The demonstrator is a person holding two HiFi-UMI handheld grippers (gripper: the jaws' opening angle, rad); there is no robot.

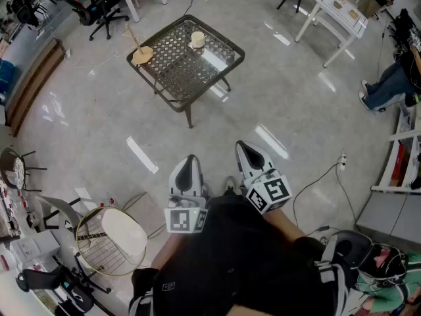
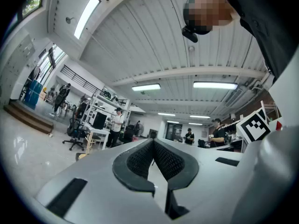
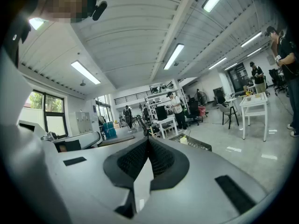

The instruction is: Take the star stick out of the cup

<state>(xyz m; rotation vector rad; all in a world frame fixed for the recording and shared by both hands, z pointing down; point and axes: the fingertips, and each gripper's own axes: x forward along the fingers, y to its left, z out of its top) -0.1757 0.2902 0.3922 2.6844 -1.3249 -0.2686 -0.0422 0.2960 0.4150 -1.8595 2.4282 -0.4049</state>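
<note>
Your star stick (image 1: 135, 37) leans out of a tan cup (image 1: 142, 55) at the left corner of the mesh desk (image 1: 174, 71); a white cup (image 1: 197, 39) stands well apart from it. Your left claw (image 1: 189, 158) and right claw (image 1: 242, 145) are pinched closed on nothing, well apart from the desk.

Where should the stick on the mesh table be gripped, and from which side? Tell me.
Grip the stick by its bare shaft above the tan cup, coming from above with the claw either side. It juts up out of the cup at a lean, so that length looks free.
</note>
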